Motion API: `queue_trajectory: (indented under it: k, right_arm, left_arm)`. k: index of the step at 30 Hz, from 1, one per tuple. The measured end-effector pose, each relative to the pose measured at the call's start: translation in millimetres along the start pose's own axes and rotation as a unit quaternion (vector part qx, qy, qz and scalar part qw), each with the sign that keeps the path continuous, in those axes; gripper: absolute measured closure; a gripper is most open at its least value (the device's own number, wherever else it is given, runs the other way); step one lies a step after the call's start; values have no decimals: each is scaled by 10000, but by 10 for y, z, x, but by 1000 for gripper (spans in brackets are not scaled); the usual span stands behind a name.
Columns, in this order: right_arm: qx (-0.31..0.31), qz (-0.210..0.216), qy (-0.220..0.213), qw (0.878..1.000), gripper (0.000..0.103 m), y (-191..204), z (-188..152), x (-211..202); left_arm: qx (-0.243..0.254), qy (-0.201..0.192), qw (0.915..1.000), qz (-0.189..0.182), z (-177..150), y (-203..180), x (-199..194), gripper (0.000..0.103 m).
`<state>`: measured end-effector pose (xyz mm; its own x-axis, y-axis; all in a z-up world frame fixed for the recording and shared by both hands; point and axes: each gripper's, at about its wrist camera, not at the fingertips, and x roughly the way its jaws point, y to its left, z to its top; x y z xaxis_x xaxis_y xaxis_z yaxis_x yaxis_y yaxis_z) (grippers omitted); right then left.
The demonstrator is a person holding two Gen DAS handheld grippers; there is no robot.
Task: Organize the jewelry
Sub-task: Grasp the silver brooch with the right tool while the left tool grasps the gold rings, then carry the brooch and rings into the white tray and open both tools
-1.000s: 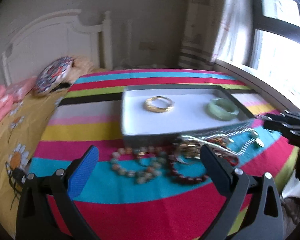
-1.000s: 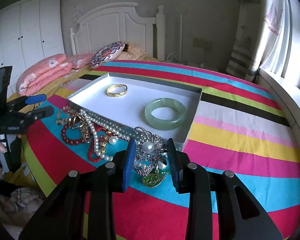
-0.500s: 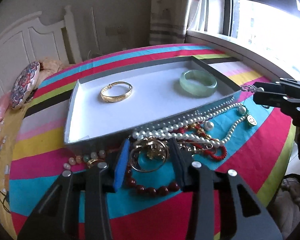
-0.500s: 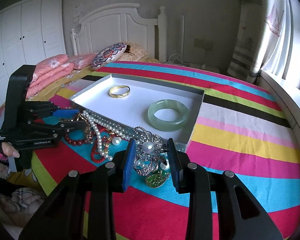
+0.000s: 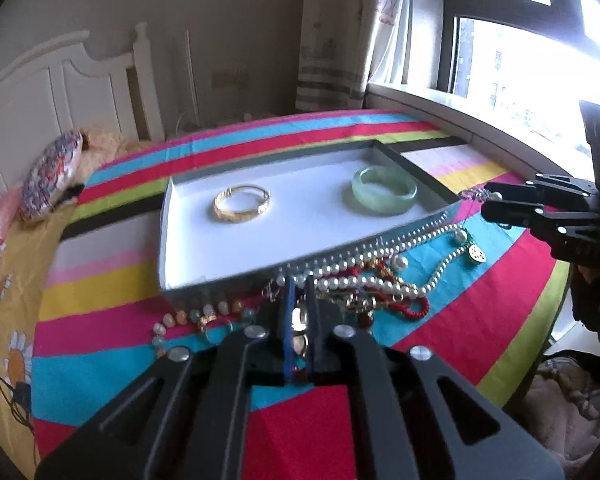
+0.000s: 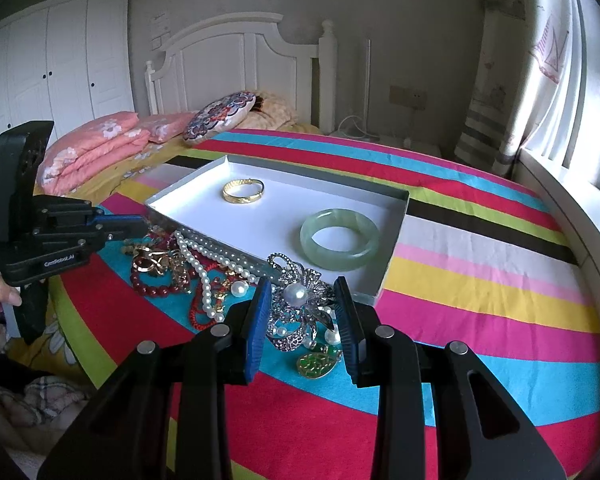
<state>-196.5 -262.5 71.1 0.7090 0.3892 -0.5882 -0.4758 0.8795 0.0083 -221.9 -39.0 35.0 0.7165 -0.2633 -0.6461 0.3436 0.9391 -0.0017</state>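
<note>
1. The jewelry heap (image 6: 204, 268) lies on the bed's striped cover (image 6: 480, 320), against the near wall of the white tray (image 6: 396, 224), handy for sorting.
2. In the tray, a gold bangle (image 6: 243, 191) and a jade bangle (image 6: 339, 238) sit well apart, probably so pieces don't tangle.
3. The left hand-held gripper (image 5: 299, 320) has just been closing; its jaws stand narrow around a gold piece (image 5: 299, 318) from the heap, seemingly gripping it.
4. The right hand-held gripper (image 6: 302, 312) stands partly open astride the silver pearl brooch (image 6: 298, 300); whether its pads touch it I cannot tell.
</note>
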Motion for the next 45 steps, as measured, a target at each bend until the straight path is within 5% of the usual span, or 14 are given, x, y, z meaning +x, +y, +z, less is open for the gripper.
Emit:
queue_trajectory:
  k: [1, 2, 6, 9, 13, 16, 20, 32, 45]
  right_arm:
    - [1, 4, 2, 10000, 71, -3, 0, 1]
    - [3, 8, 6, 10000, 71, -7, -3, 7]
    - [-13, 28, 51, 10000, 71, 4, -14, 30]
    - [-52, 58, 64, 9999, 71, 31, -20, 34]
    - [-60, 66, 68, 9999, 71, 37, -23, 39]
    - [-59, 69, 69, 9999, 71, 37, -21, 43]
    - [-89, 88, 51, 9999, 71, 69, -18, 36]
    - [-194, 158, 35, 9997, 71, 144, 53, 56]
    - [-507, 130, 144, 9985, 71, 239, 420, 414]
  left_arm:
    - [-55, 2, 10000, 22, -16, 11, -10, 31]
    - [-88, -154, 9998, 83, -47, 8, -58, 16]
    - [122, -147, 9998, 116, -85, -71, -39, 12]
    - [258, 103, 9994, 226, -115, -107, 108, 25]
    - [298, 452, 9981, 284, -202, -72, 320, 72]
    - [233, 372, 9987, 244, -206, -22, 293, 76]
    - [182, 222, 9993, 224, -150, 24, 212, 97]
    - [243, -69, 9995, 174, 46, -21, 22, 99]
    - [113, -39, 9998, 144, 489, 103, 302, 99]
